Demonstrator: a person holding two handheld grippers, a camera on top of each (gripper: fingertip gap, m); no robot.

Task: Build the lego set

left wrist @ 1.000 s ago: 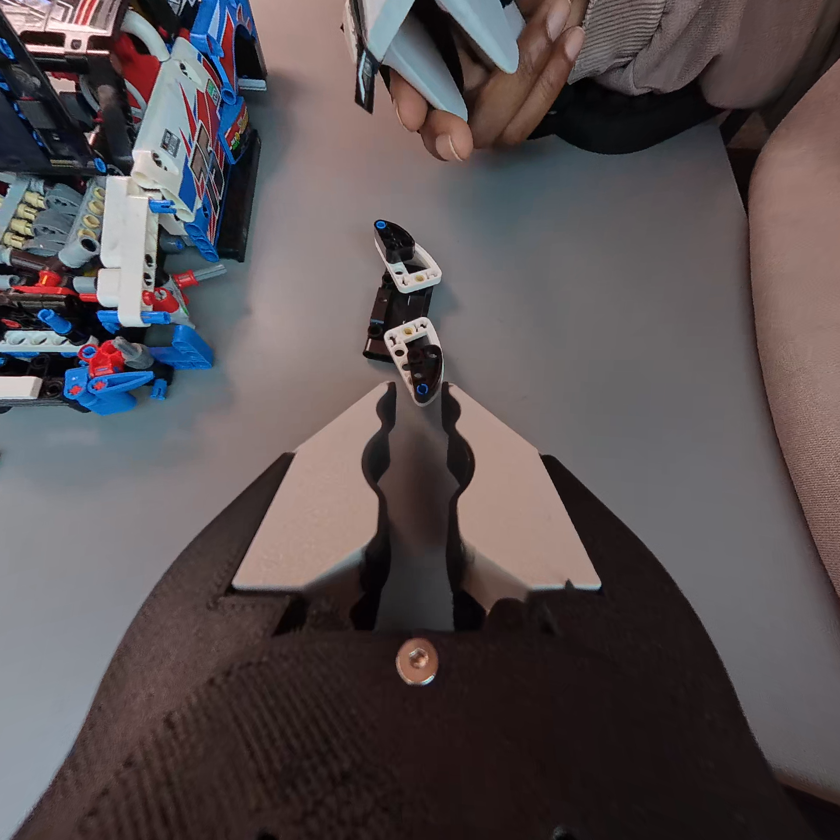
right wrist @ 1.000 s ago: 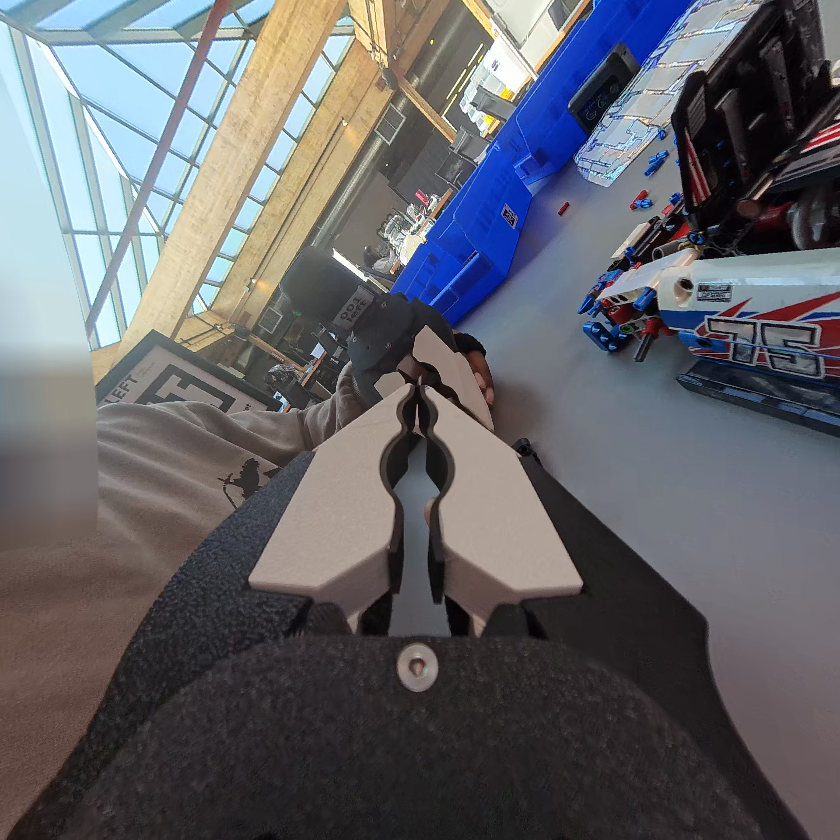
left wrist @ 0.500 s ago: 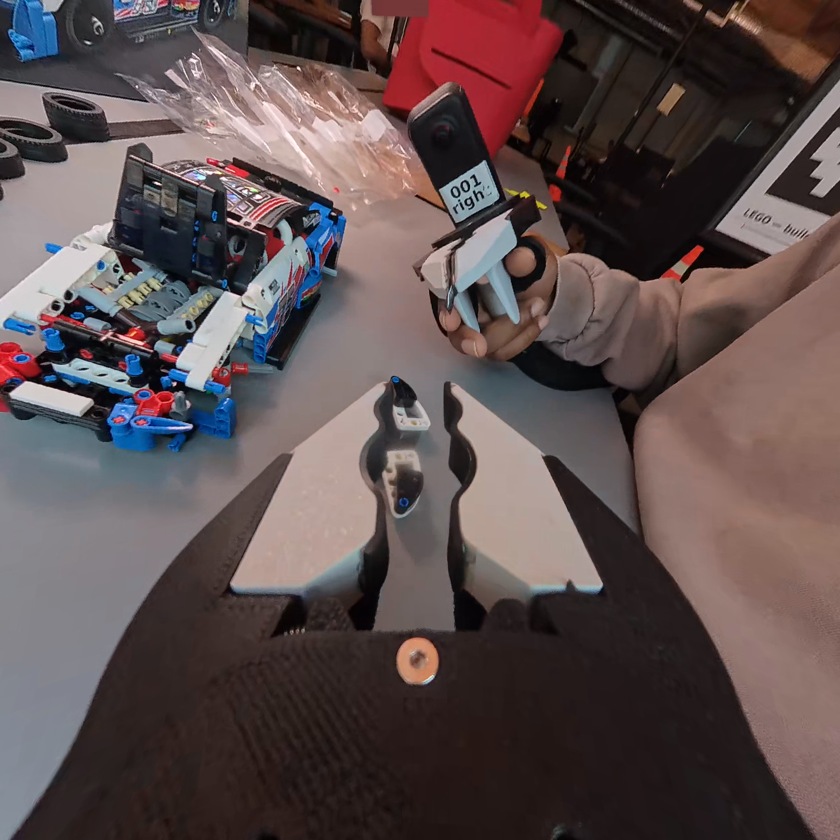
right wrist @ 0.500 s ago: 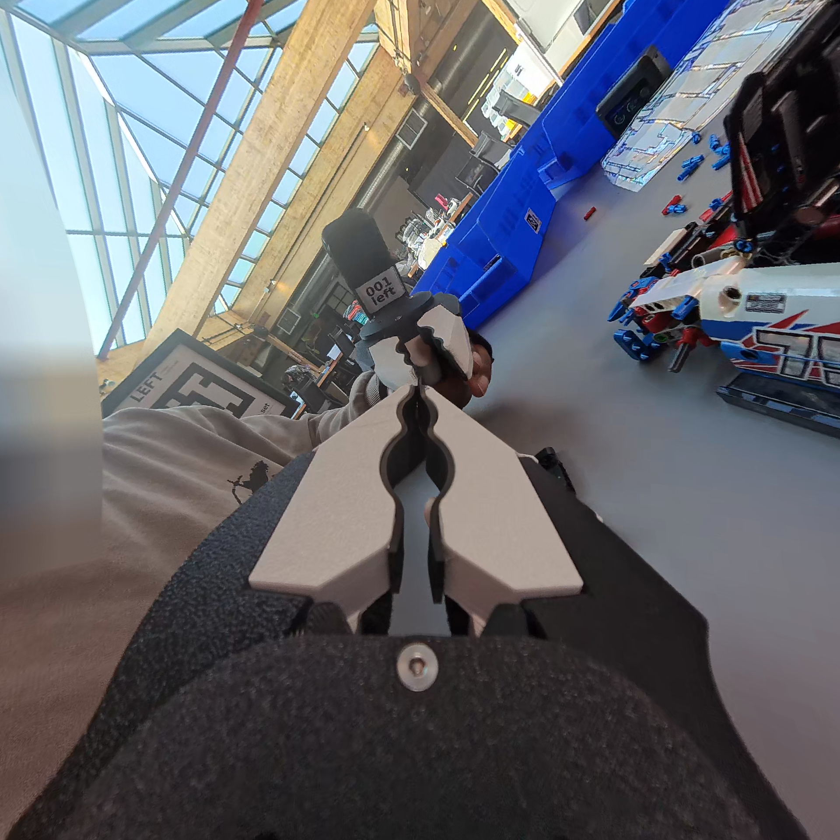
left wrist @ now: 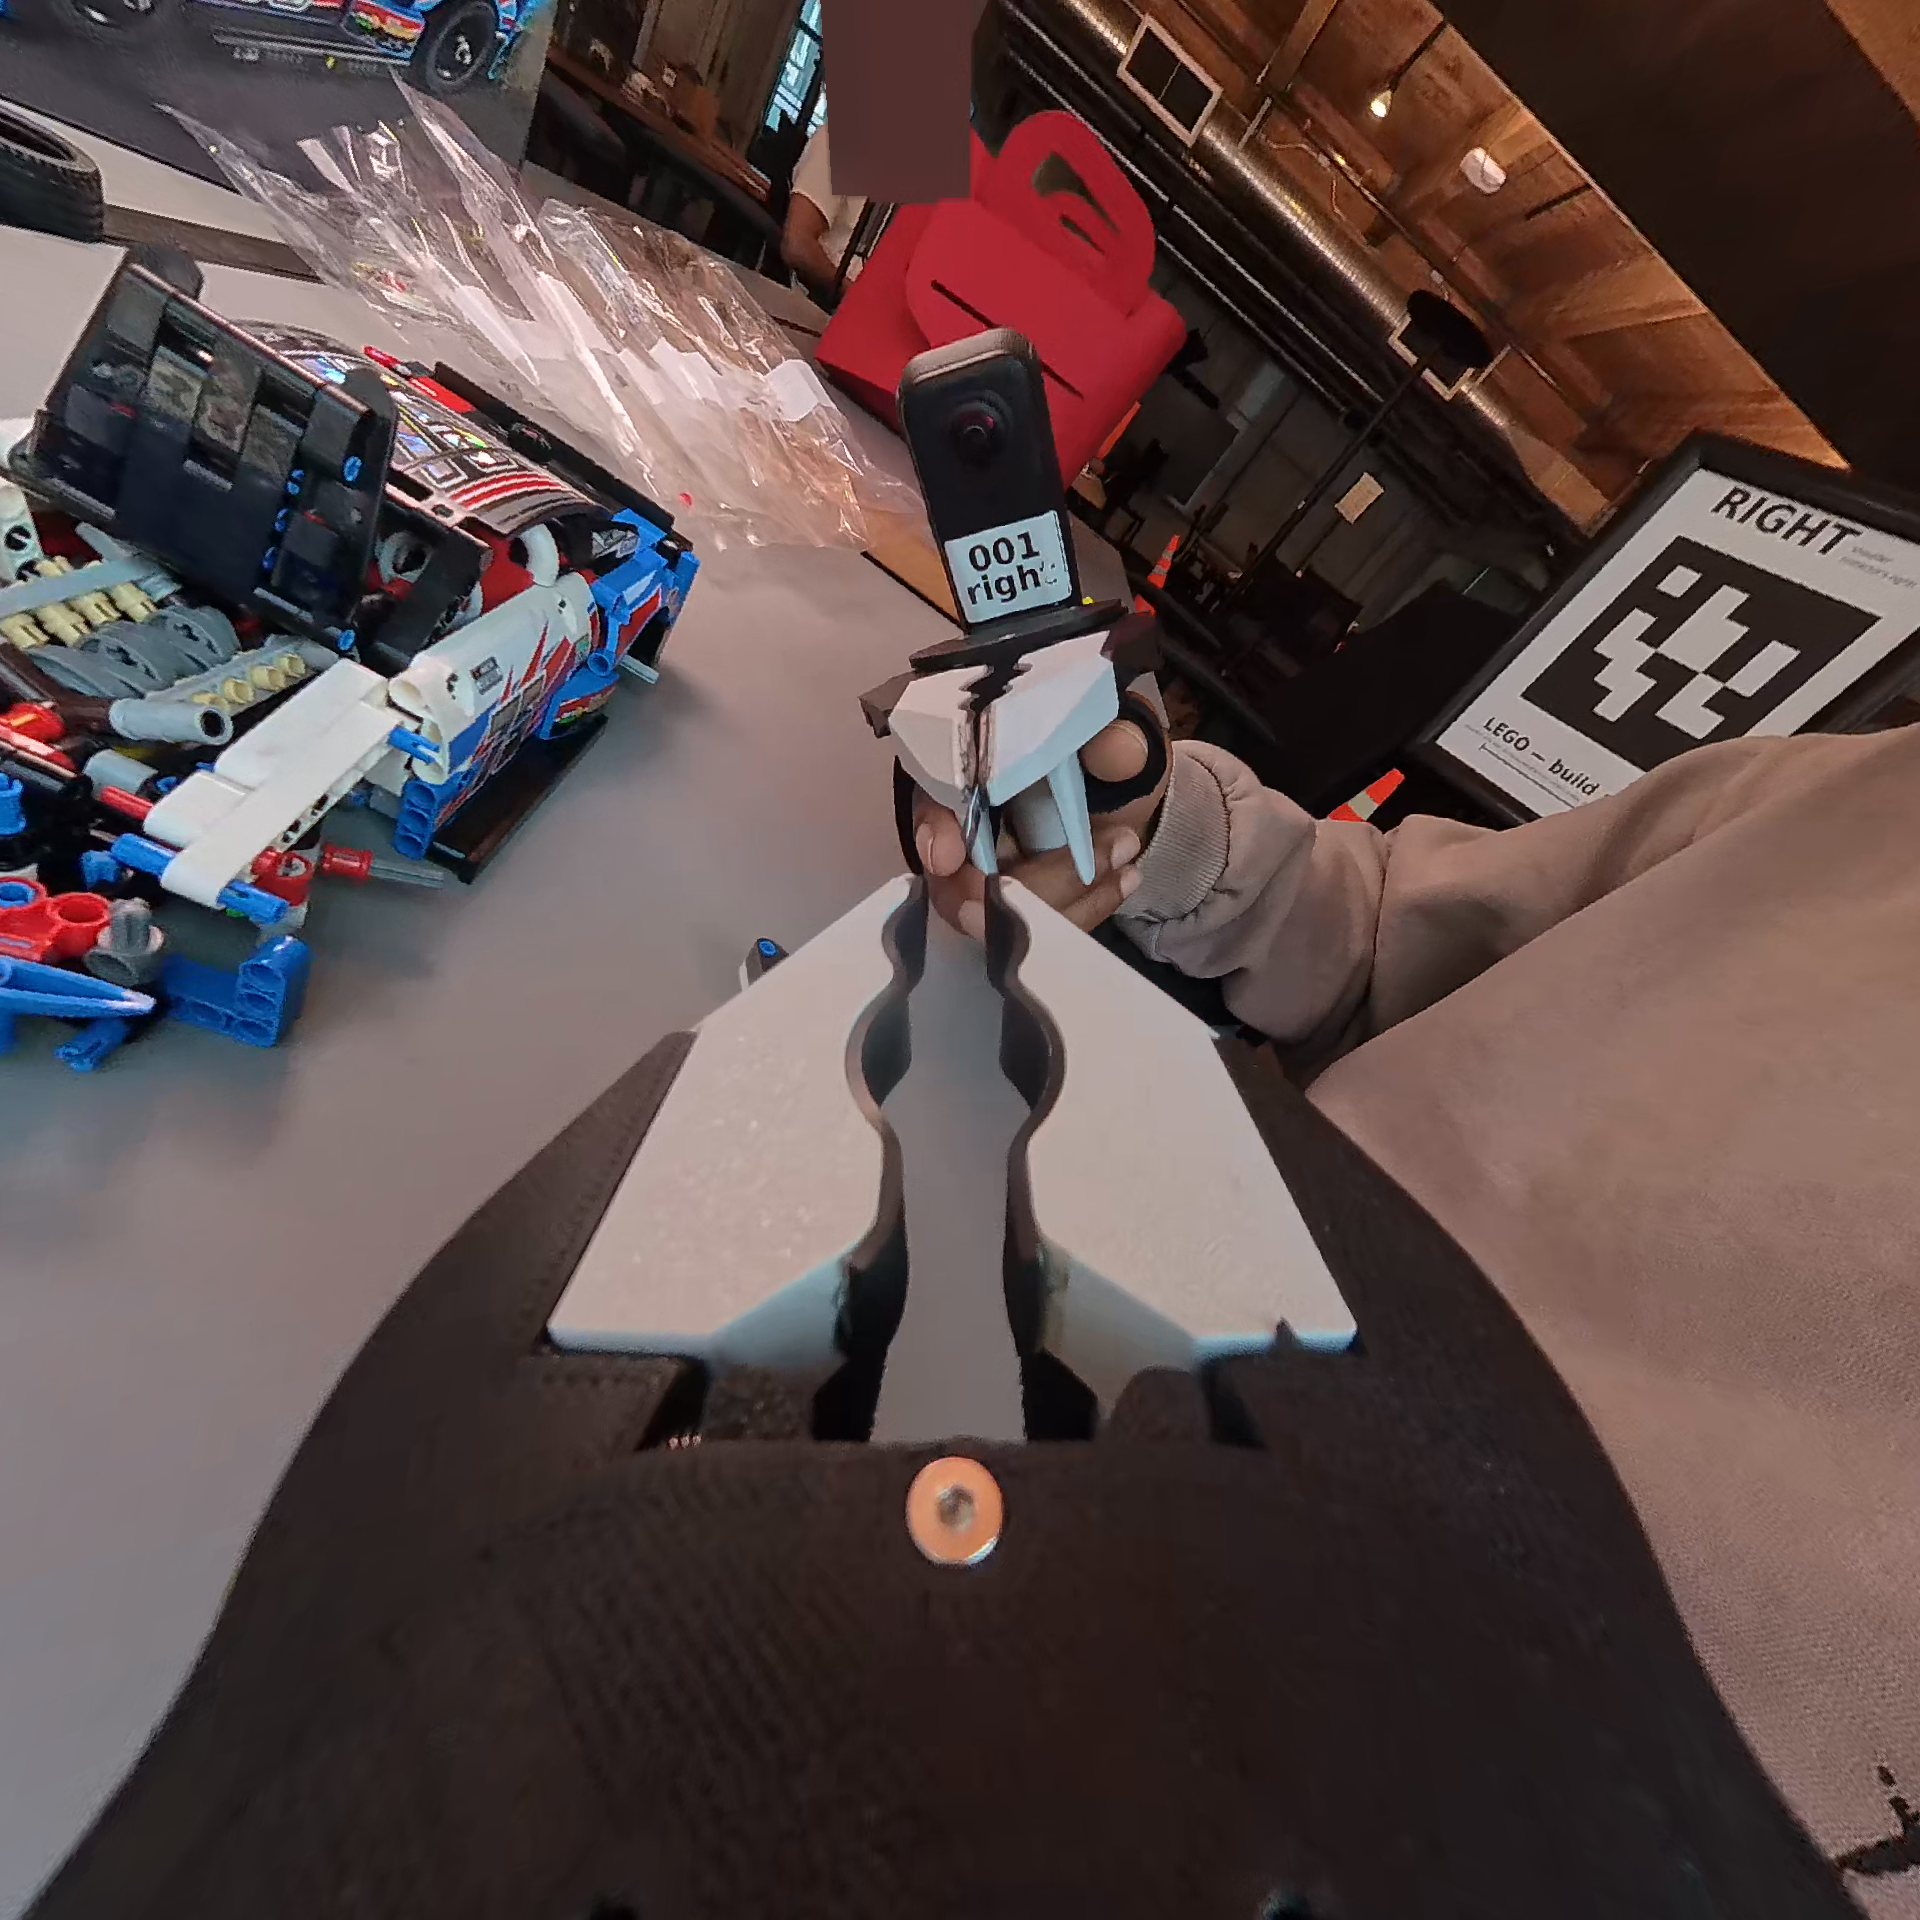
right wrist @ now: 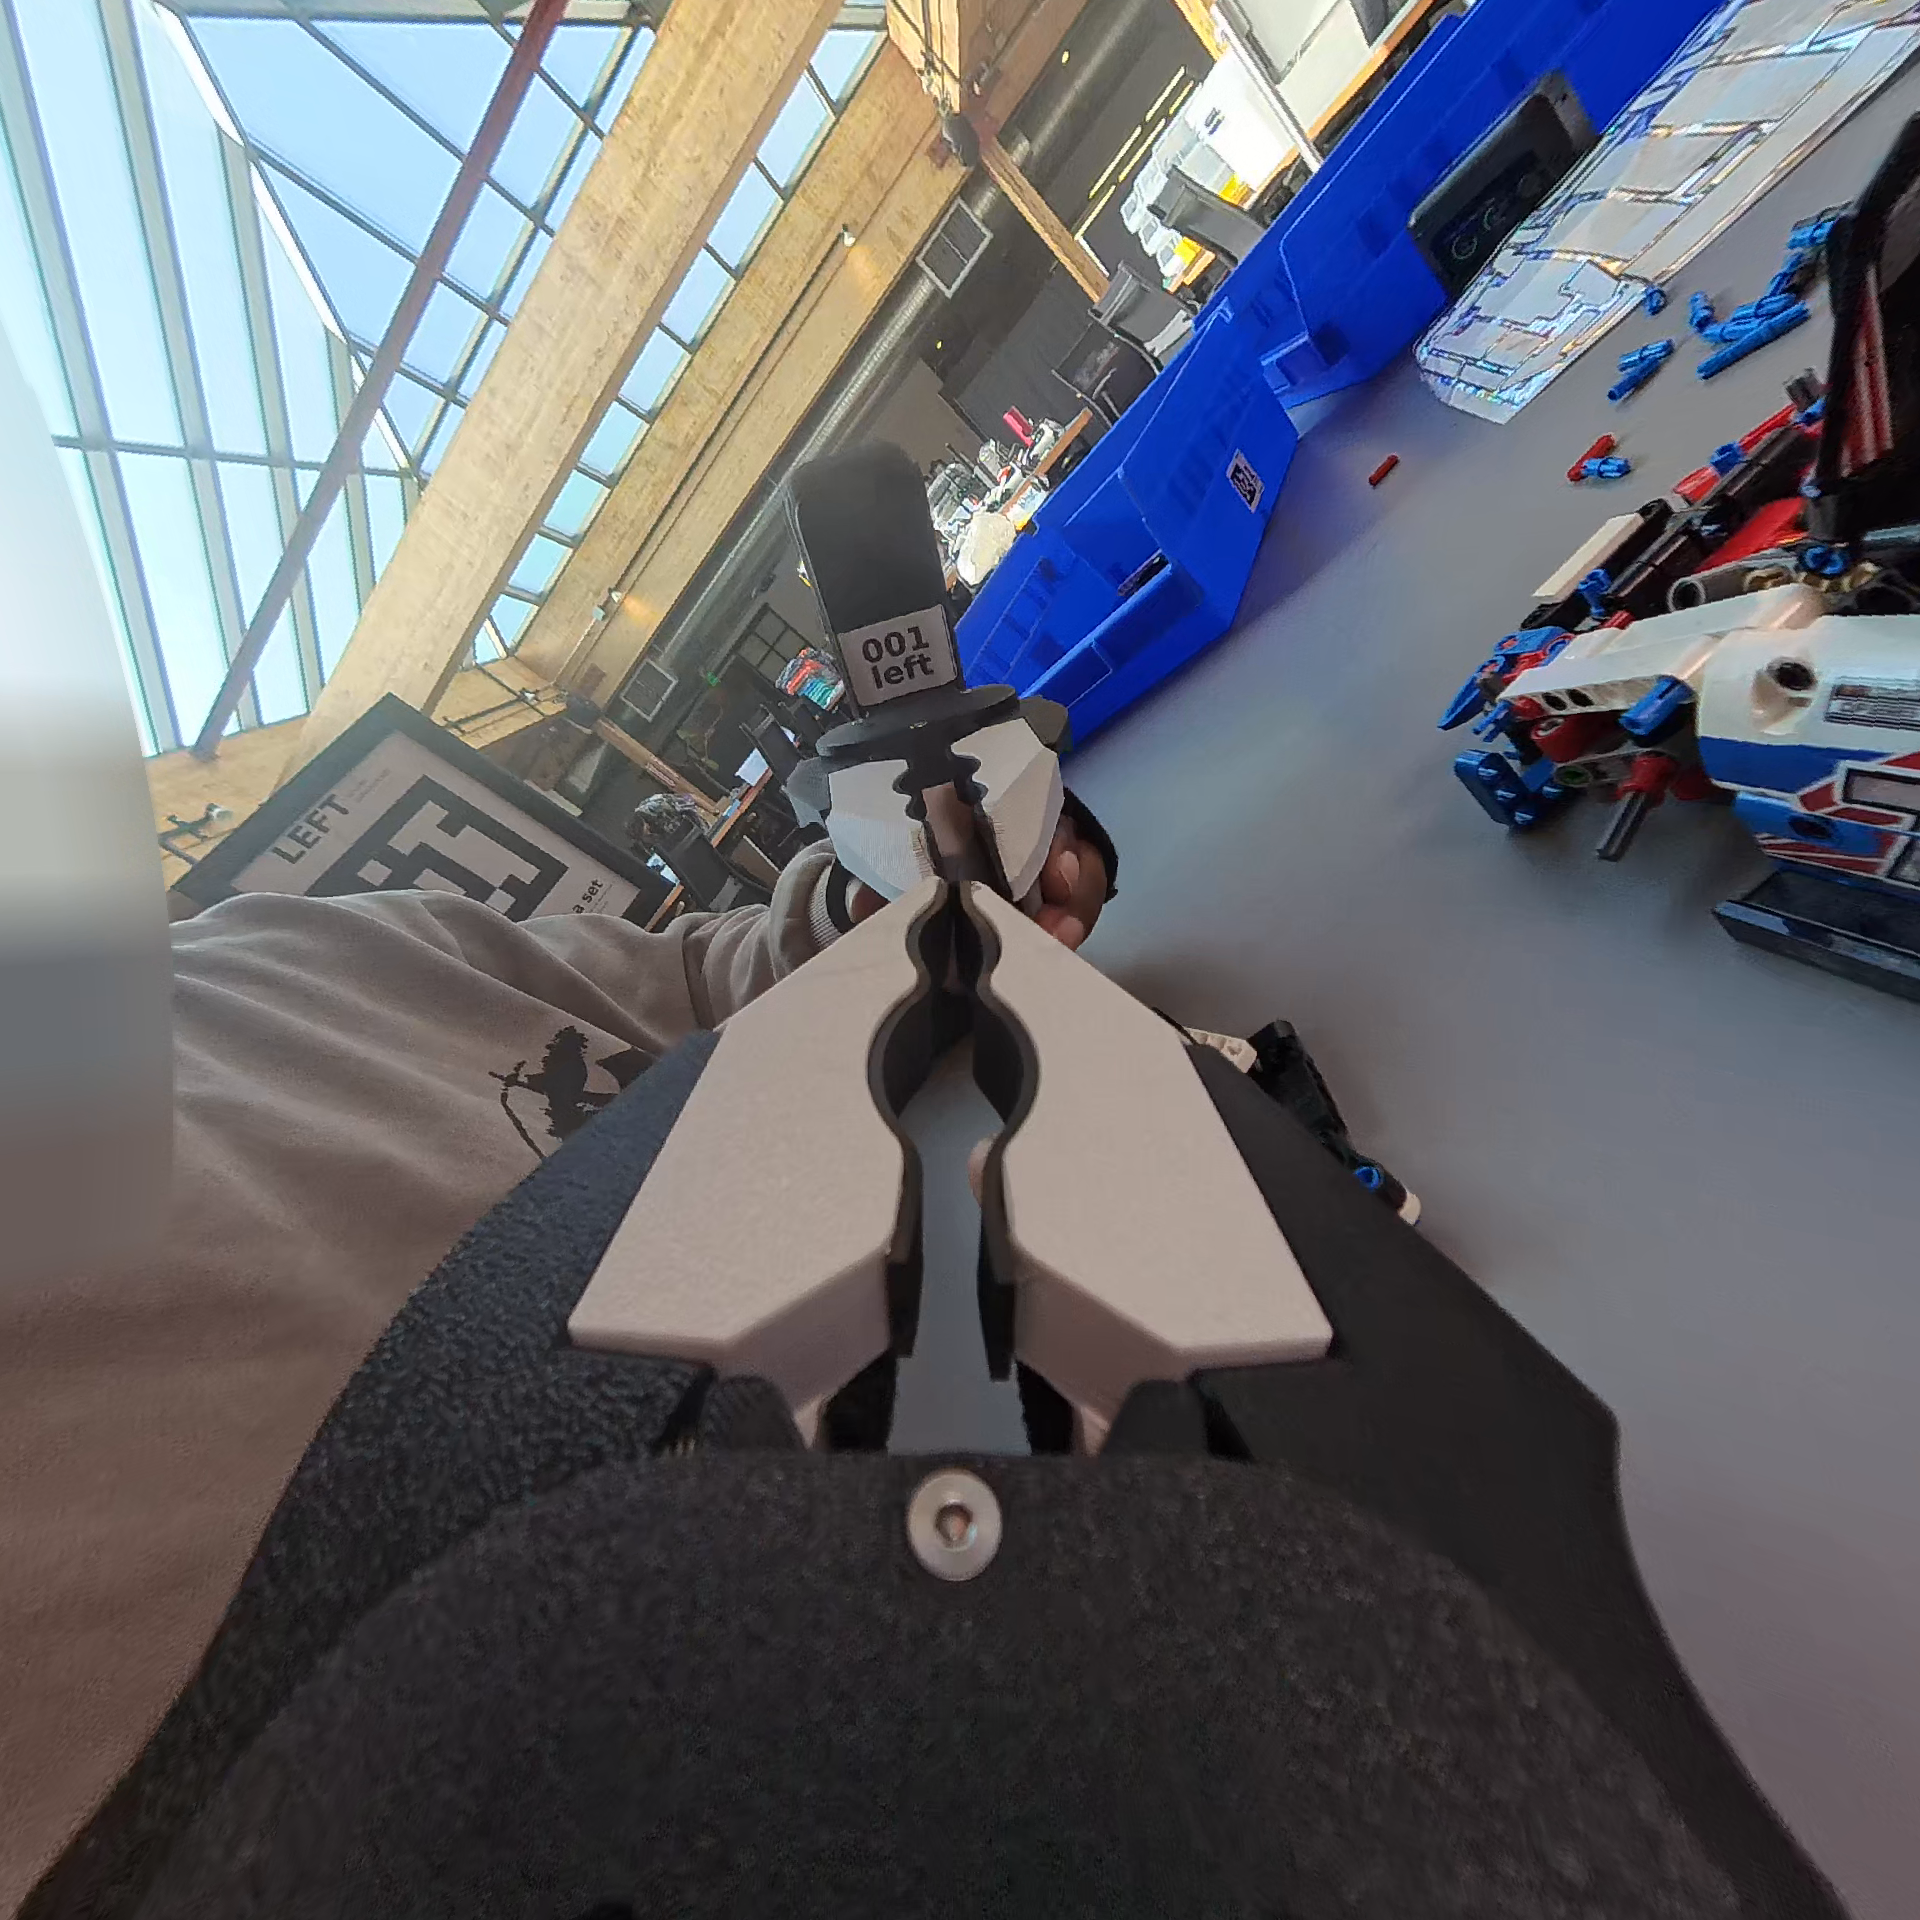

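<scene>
The left gripper (left wrist: 956, 899) is lifted above the grey table (left wrist: 520, 1091), and its two fingers stand a little apart, with nothing between them. The right gripper (right wrist: 954, 902) points toward it; its fingers are pressed almost together at the tips and hold nothing. The two grippers face each other, tip near tip.

The landmark here is the half-built car (left wrist: 312, 644), a blue, white and red model with a black top, which stands on the table. In the left wrist view it is to the left of the left gripper and well apart from it. In front of the car, at its near end, loose blue and red pieces (left wrist: 156, 977) lie touching it or just beside it. Behind the car are clear plastic bags (left wrist: 582, 343), and farther behind these a red chair (left wrist: 1029, 281).

Between the car and the left gripper lies a small piece (left wrist: 764, 951) with a blue pin; the left finger hides most of it. In the right wrist view a small black and white piece (right wrist: 1299, 1081) shows beside the right gripper, on the side toward the car (right wrist: 1766, 727), partly hidden; I cannot tell if both are one piece.

Beyond the car in that view there are blue bins (right wrist: 1195, 499), a clear tray (right wrist: 1621, 218) and scattered blue pins (right wrist: 1714, 332).

The person's beige sleeve (left wrist: 1455, 914) is on the far side from the car.
</scene>
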